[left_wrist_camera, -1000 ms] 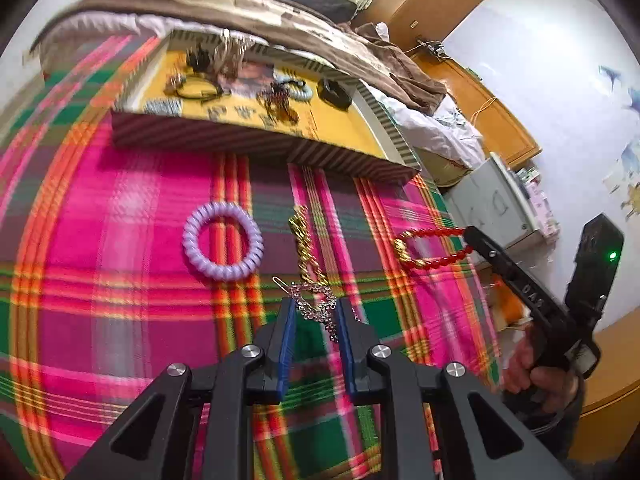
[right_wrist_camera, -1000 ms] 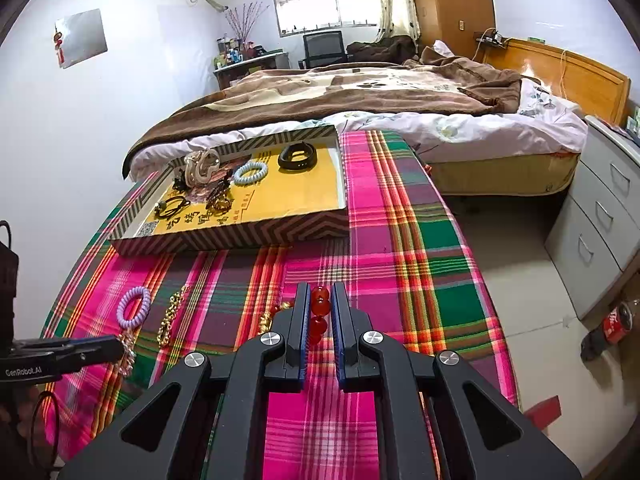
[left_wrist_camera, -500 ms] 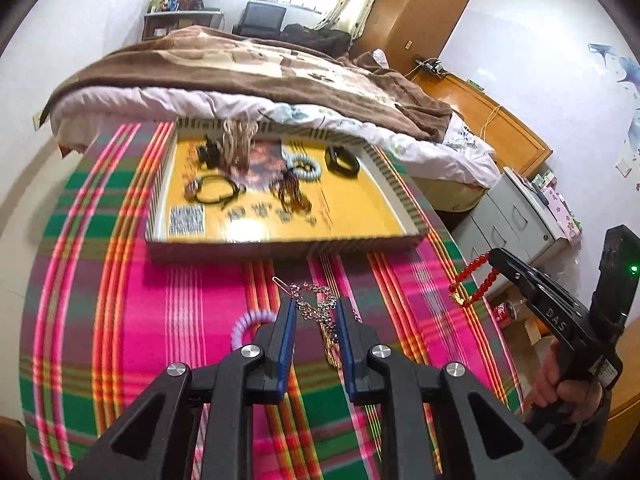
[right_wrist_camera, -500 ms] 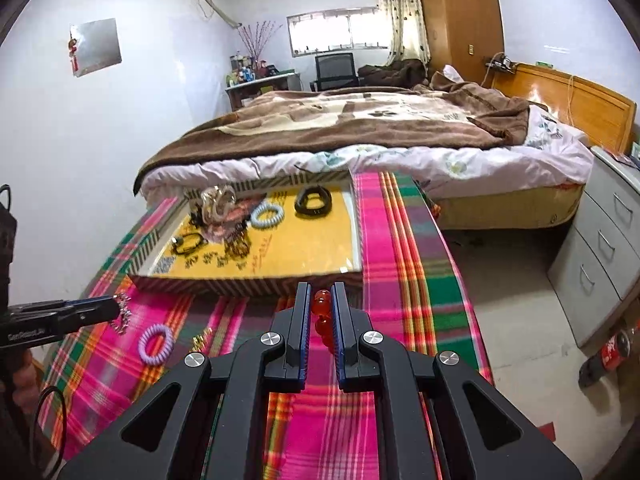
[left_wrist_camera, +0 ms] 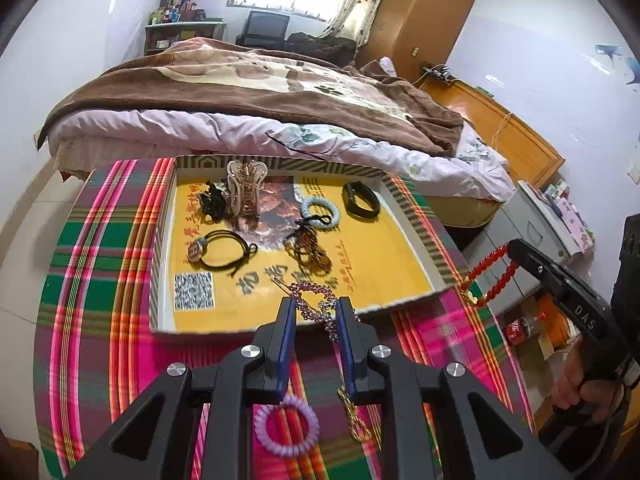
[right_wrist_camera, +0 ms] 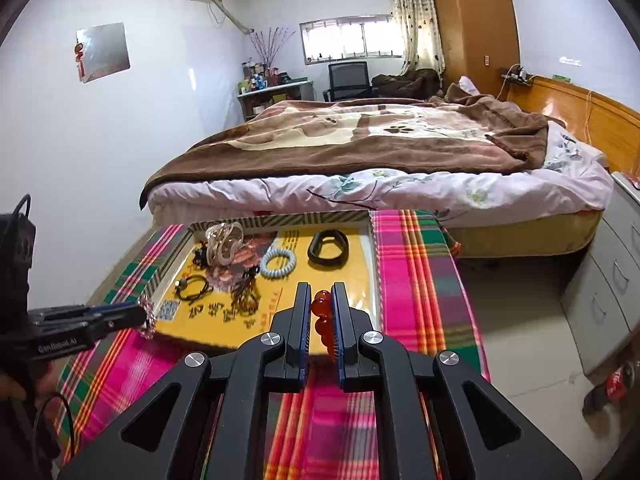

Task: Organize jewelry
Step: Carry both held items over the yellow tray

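Note:
My left gripper (left_wrist_camera: 316,312) is shut on a sparkly rhinestone hair clip (left_wrist_camera: 316,300) and holds it above the near edge of the yellow tray (left_wrist_camera: 400,272). The right gripper (right_wrist_camera: 320,312) is shut on a red bead bracelet (right_wrist_camera: 322,314), which hangs as a loop (left_wrist_camera: 488,276) off the tray's right side in the left wrist view. In the tray lie a black band (left_wrist_camera: 360,200), a pale blue coil tie (left_wrist_camera: 320,208), black hair ties (left_wrist_camera: 224,248) and a claw clip (left_wrist_camera: 244,188). On the plaid cloth below rest a purple coil tie (left_wrist_camera: 286,426) and a gold chain (left_wrist_camera: 354,416).
The tray sits on a plaid-covered table (left_wrist_camera: 100,280) whose far edge meets a bed (right_wrist_camera: 360,152). A grey drawer unit (right_wrist_camera: 608,292) and a drink can (right_wrist_camera: 616,384) on the floor stand to the right. A hand (left_wrist_camera: 580,384) grips the right tool.
Both grippers have risen and moved toward the tray with their pieces held. The purple coil tie and gold chain have dropped back under the left gripper.

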A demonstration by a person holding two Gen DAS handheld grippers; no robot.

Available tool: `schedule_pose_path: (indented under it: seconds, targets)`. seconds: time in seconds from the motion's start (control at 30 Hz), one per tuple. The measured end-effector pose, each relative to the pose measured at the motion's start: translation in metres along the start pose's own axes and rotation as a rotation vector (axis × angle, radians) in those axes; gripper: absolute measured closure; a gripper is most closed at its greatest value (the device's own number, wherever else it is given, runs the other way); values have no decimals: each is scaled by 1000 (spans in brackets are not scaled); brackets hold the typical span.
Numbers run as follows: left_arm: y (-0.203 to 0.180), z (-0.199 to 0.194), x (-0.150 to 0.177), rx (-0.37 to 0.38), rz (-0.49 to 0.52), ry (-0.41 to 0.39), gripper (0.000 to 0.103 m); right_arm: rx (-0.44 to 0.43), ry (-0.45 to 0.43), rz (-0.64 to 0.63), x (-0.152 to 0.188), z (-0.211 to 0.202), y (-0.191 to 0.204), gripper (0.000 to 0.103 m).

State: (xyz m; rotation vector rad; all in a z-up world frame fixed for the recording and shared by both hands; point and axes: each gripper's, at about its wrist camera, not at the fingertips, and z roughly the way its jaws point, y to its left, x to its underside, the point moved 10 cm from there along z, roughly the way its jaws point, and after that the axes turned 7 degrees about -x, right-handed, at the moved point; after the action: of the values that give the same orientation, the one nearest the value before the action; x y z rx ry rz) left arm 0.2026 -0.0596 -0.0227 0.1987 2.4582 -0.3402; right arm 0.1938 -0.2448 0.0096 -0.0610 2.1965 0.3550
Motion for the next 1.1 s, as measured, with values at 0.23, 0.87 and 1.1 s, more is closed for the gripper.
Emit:
schedule_pose_path:
  seconds: [0.23,0.87,1.1]
  targets:
    - [4,30,-17,-37,19,5,82,-15,30,-7,-18,41,0,93]
    - [14,99,-13,-69,14,105,82,19,155,39,1,119,-34,93]
    - [13,107,-9,-77,14,122,82,65,182,20,9,128,-48,93]
